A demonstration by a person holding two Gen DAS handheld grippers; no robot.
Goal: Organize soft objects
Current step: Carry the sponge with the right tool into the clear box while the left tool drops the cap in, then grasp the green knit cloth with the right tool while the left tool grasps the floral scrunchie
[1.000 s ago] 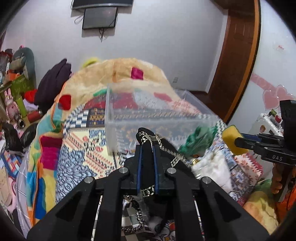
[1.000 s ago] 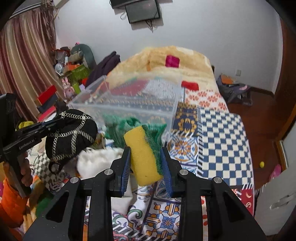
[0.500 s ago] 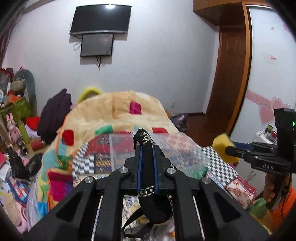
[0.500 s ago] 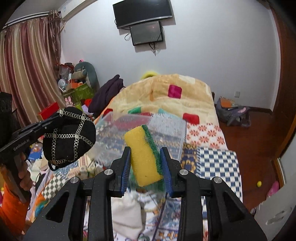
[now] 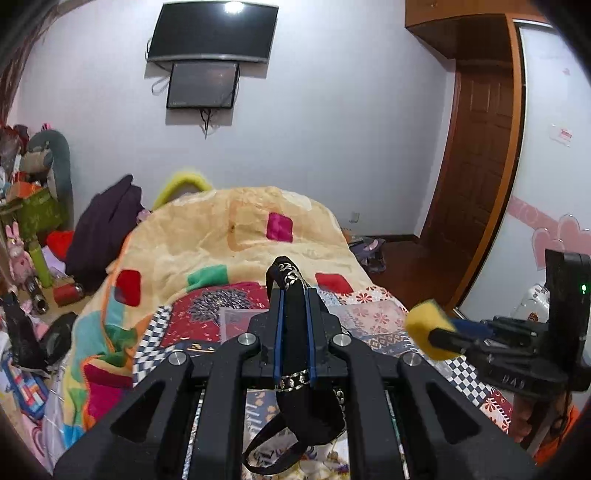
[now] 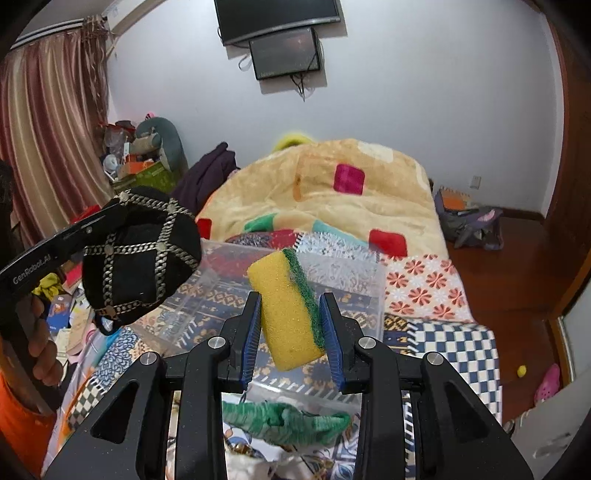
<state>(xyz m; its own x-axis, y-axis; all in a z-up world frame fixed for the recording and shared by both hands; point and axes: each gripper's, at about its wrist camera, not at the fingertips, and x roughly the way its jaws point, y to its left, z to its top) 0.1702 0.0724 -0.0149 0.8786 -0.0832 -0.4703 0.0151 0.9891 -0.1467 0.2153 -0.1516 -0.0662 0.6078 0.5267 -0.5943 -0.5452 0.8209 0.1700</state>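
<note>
**Both claws raised with loads held above the bed**

Left claw (image 5: 293, 325): closed on the black chain-trimmed cap (image 5: 291, 295), which is pinched flat between the blue pads. The cap's crown stands above the fingertips and its strap hangs below the claw body. In the right wrist view the same cap (image 6: 138, 258) shows full-face, held in the air to the left of the clear plastic bin (image 6: 354, 273).

Right claw (image 6: 290, 325): closed on the yellow sponge (image 6: 284, 310), green scrub layer facing right, tilted slightly. From the left wrist view the sponge (image 5: 428, 328) is seen at the right, held clear of the bedding.

Change noted: one second ago both claws were low, with the bin filling the middle of each view and the green cloth close beside it. Both have since risen. The bin (image 5: 240, 325) now sits low and small behind the left claw, and the wall-mounted television (image 5: 212, 33) has come fully into frame. Grips on cap and sponge are unchanged.

The bin rests on the patterned bedspread (image 6: 424, 284). The green cloth (image 6: 288, 424) lies on the bed in front of it, below the right claw. The beige blanket (image 6: 332, 206) is heaped behind.
</note>
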